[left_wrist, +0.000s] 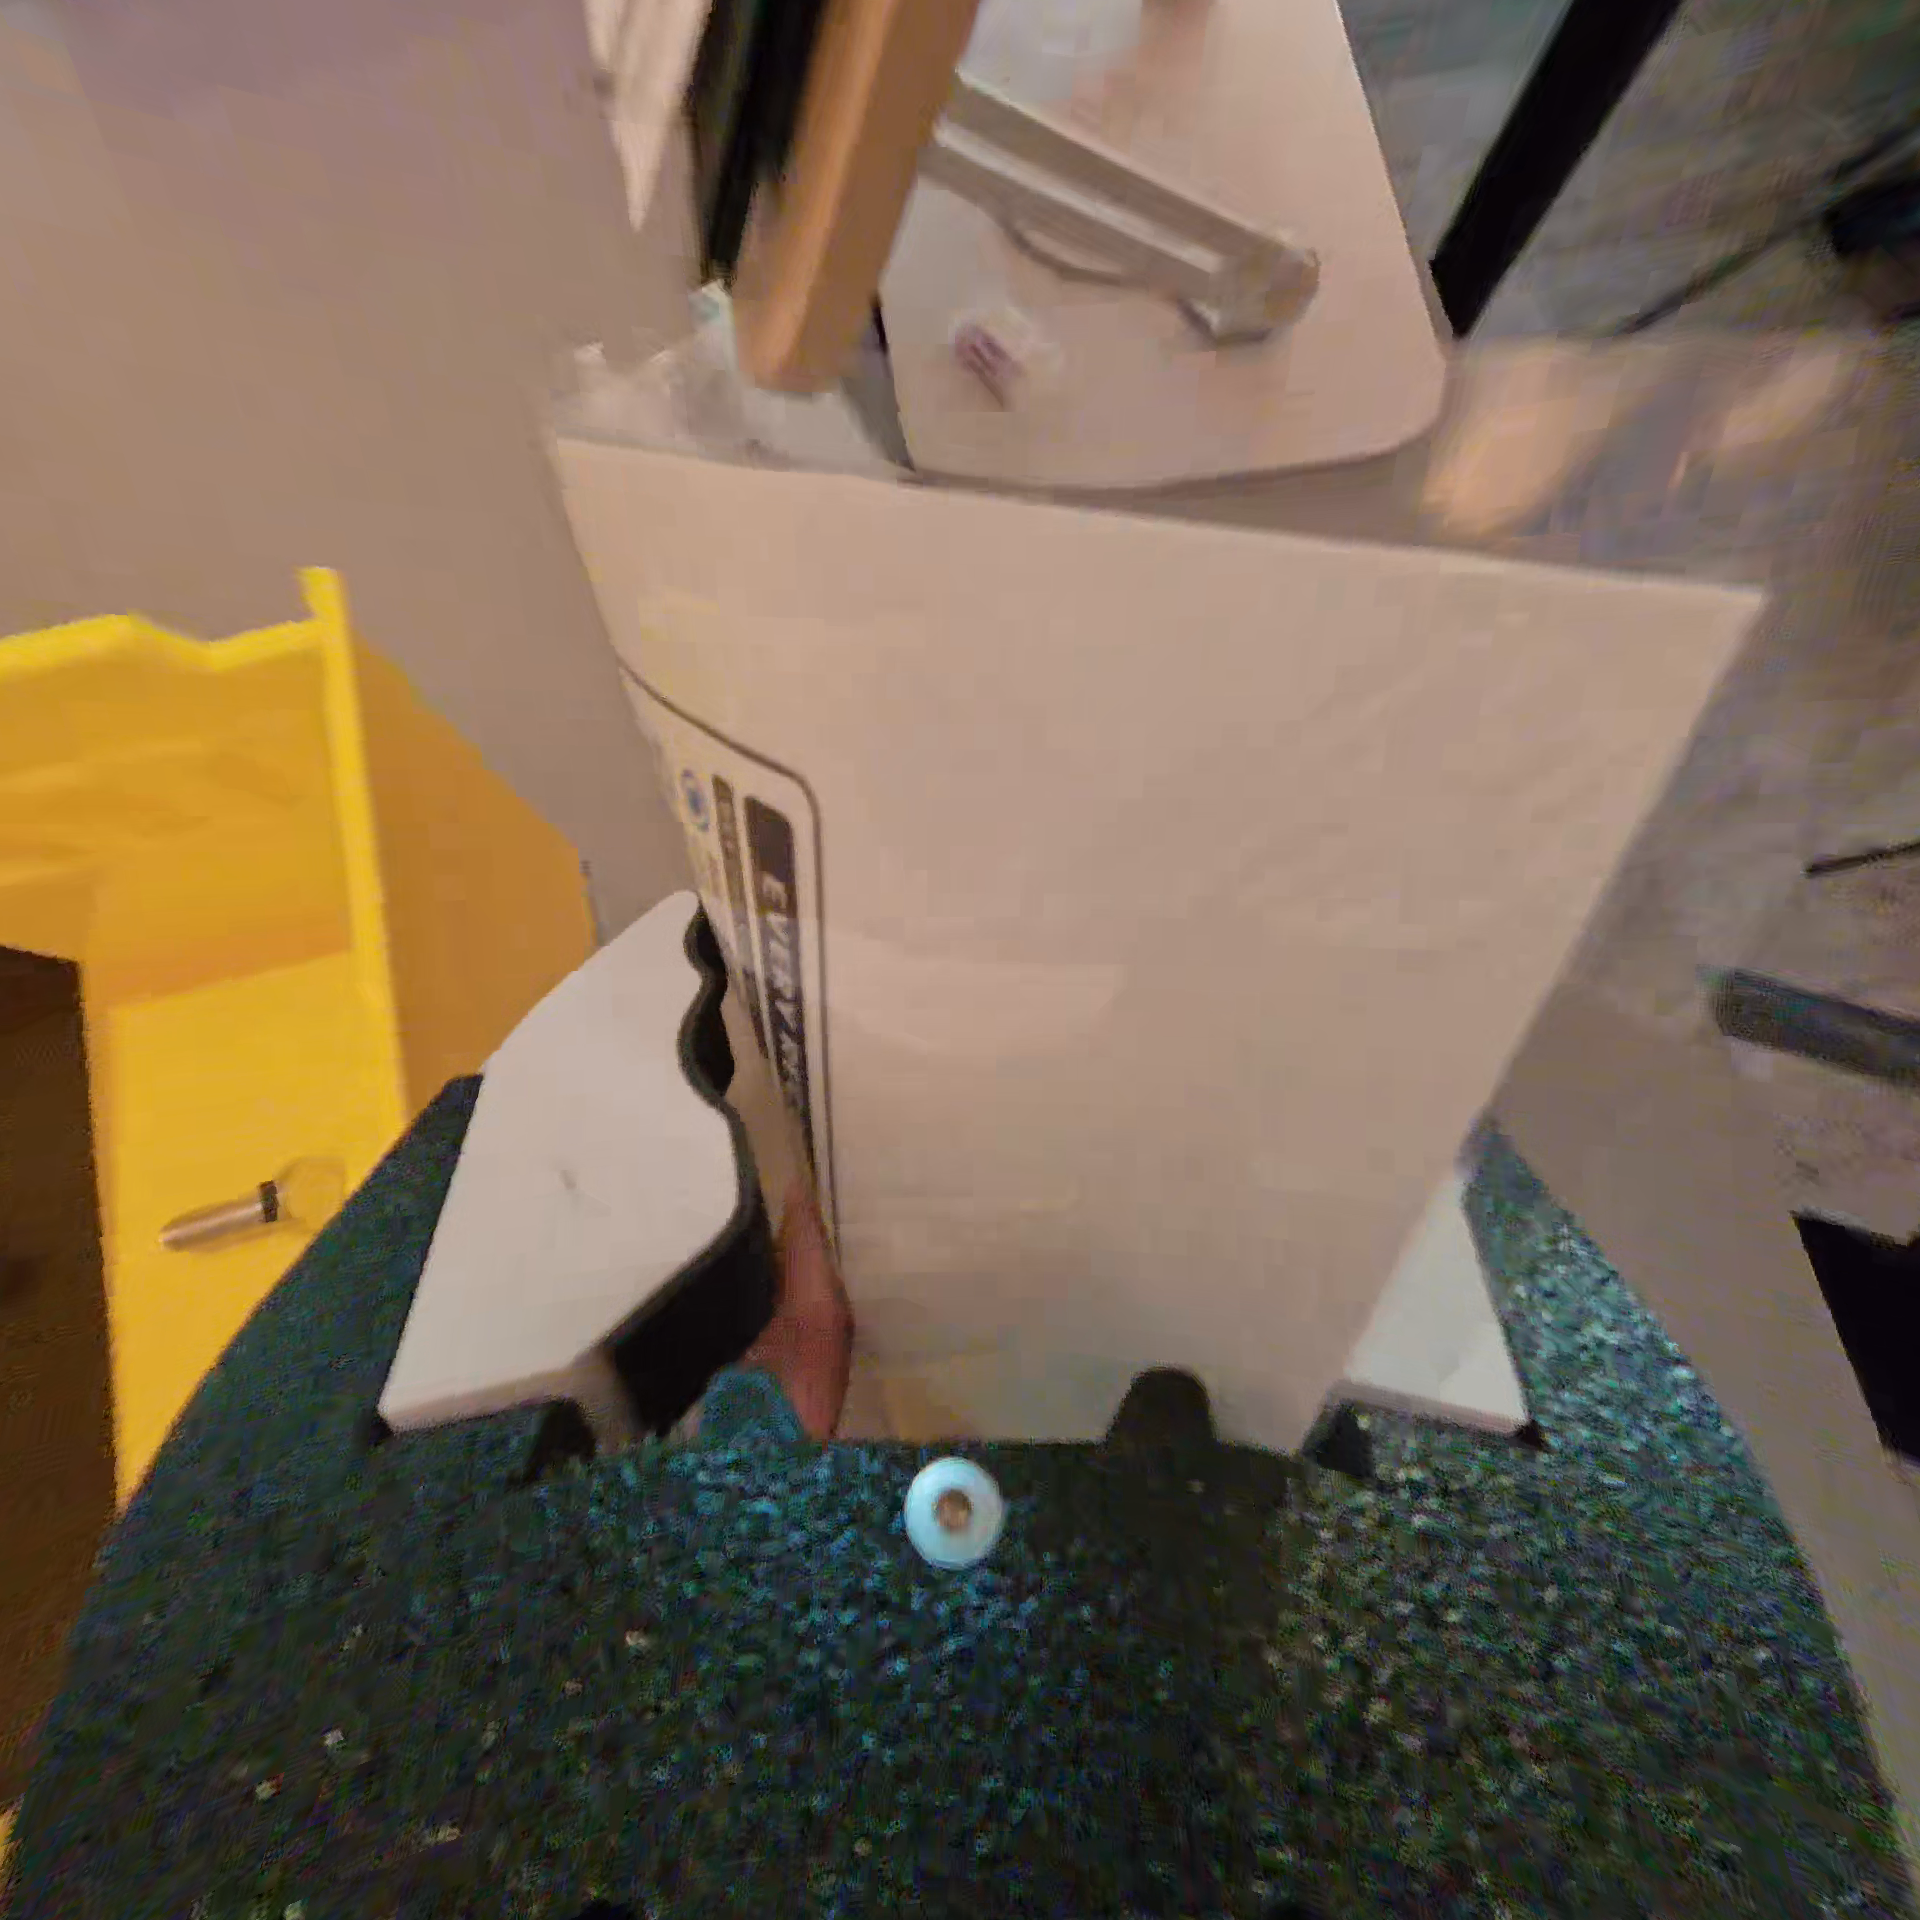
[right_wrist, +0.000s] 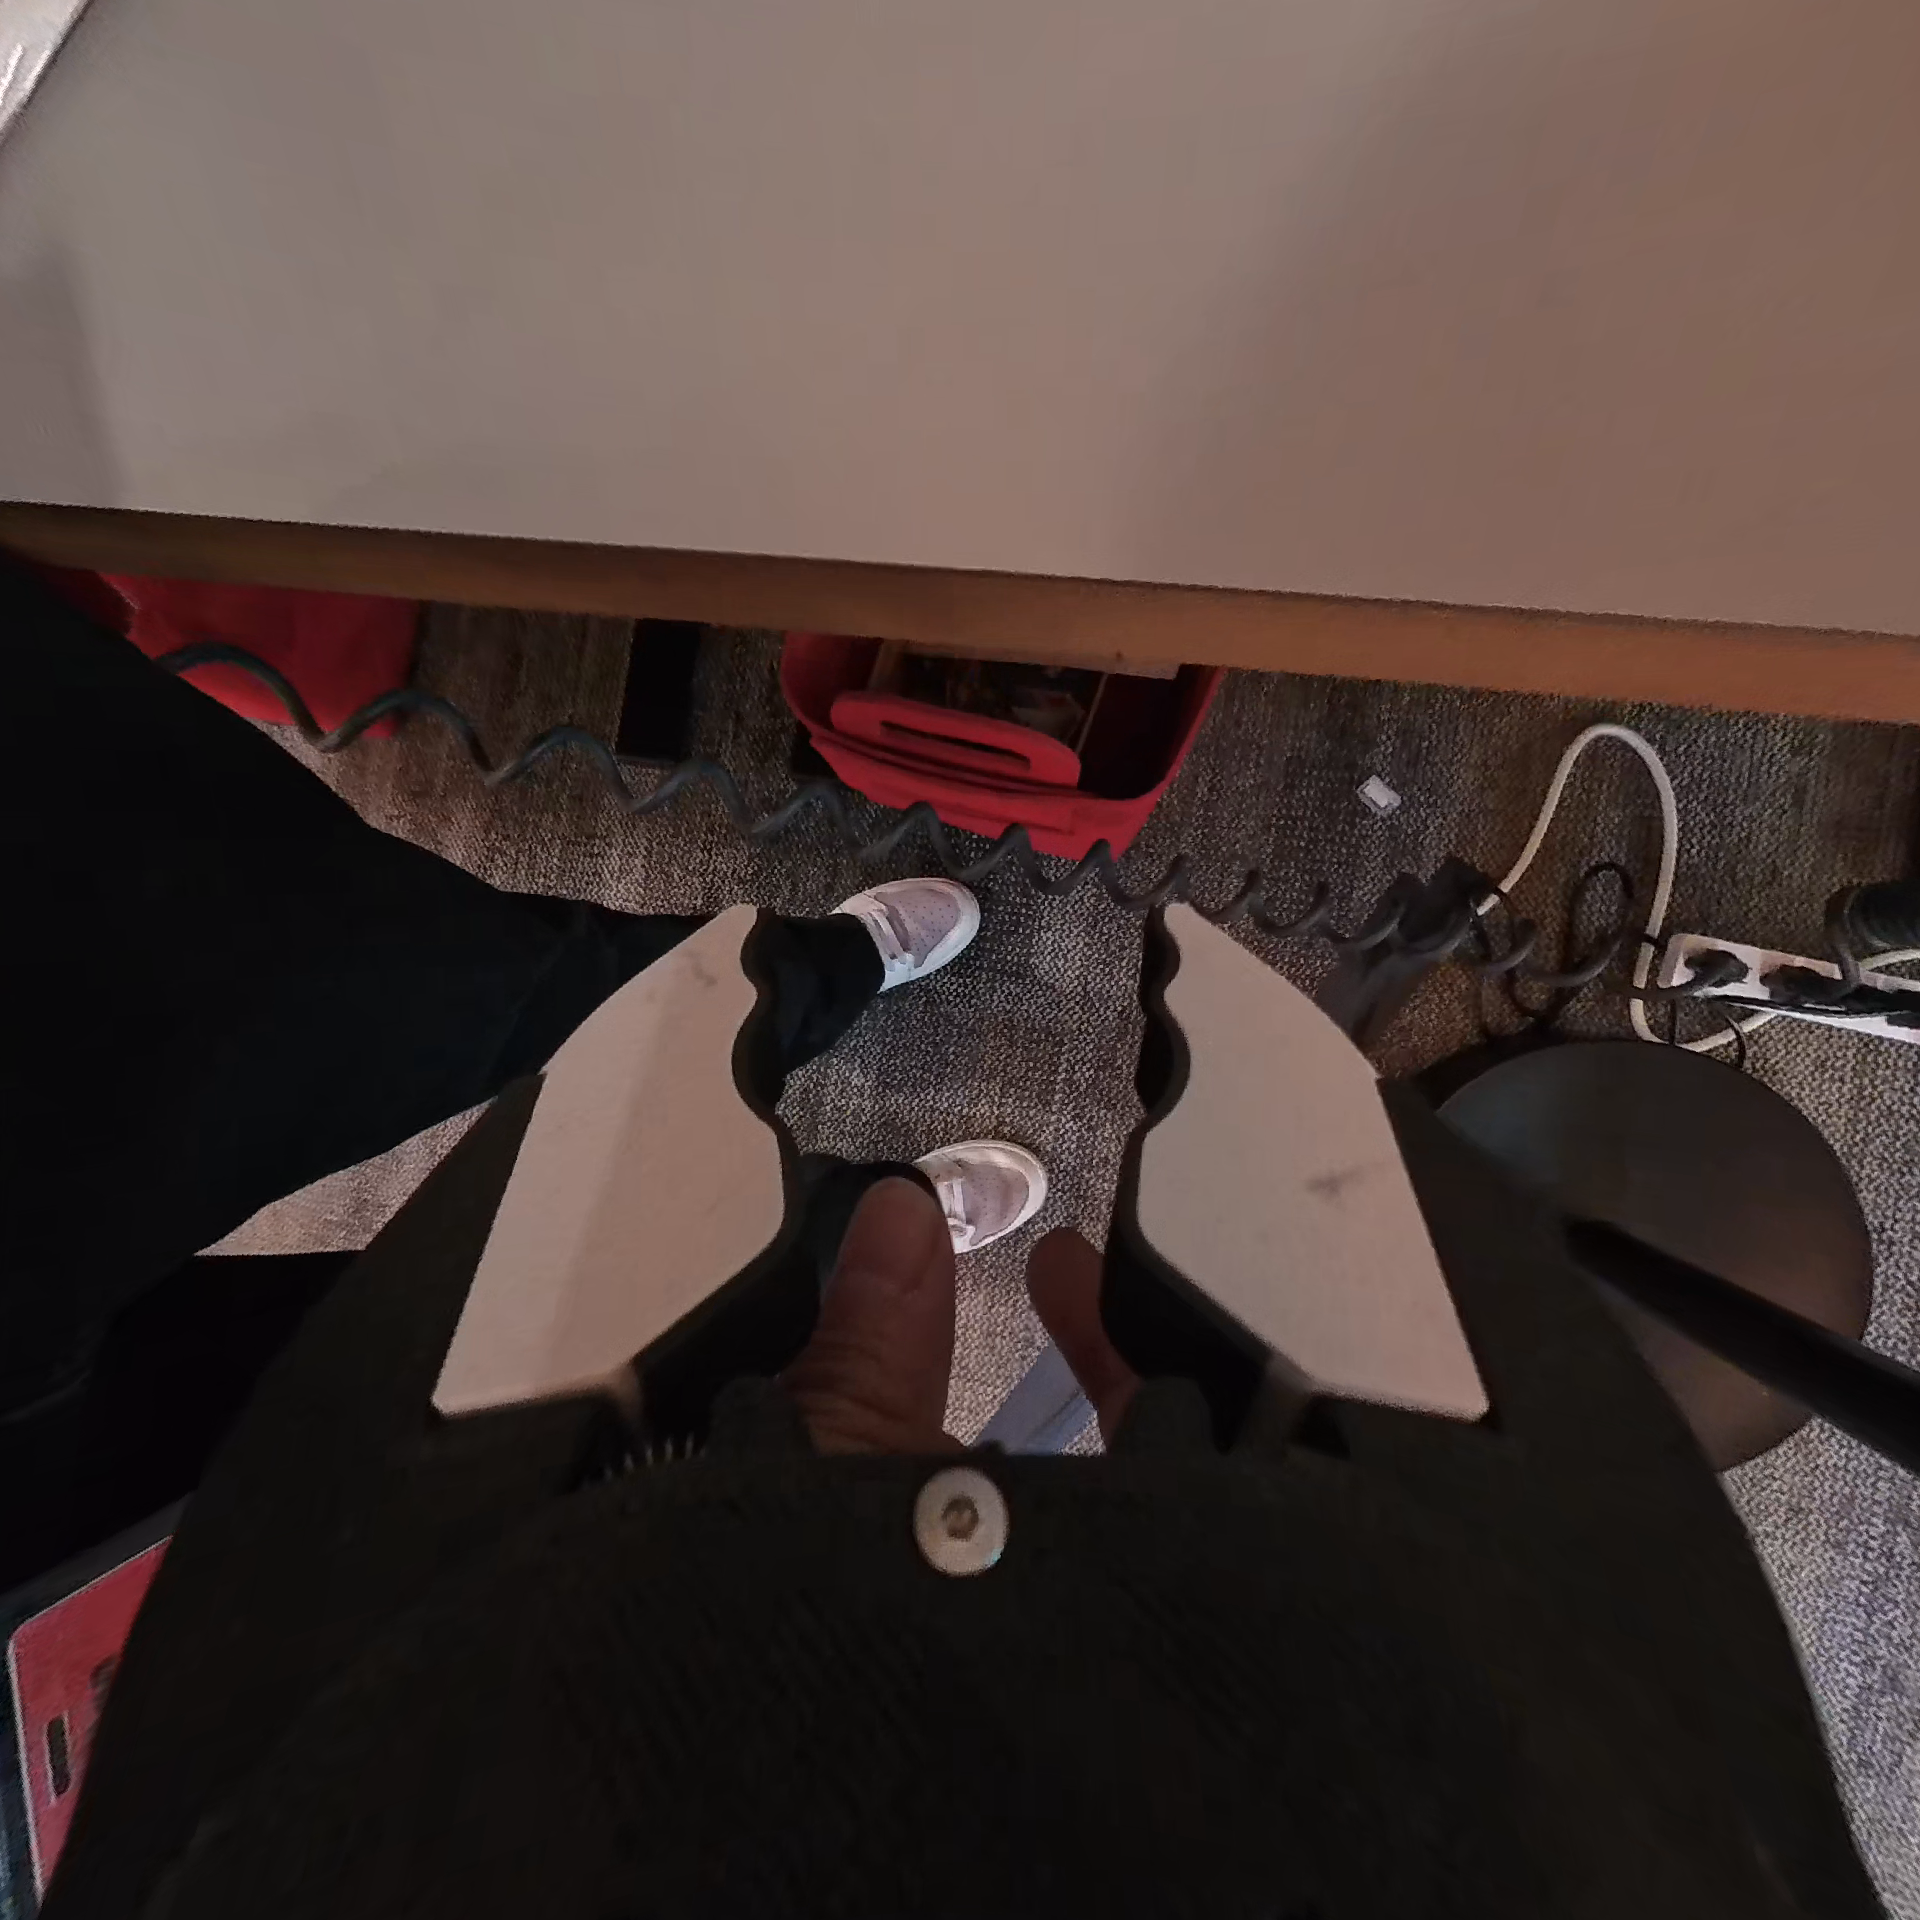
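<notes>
Clearly our left gripper (left_wrist: 1039, 1195) jaws clench the white box (left_wrist: 1143, 883), which could slip sideways; right gripper (right_wrist: 951, 1039) jaws gape empty above the floor (right_wrist: 997, 997).

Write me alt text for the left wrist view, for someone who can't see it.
The left tool is shut on a white cardboard box that fills the middle of the picture. A yellow bin with a small metal bolt in it sits at left.
</notes>
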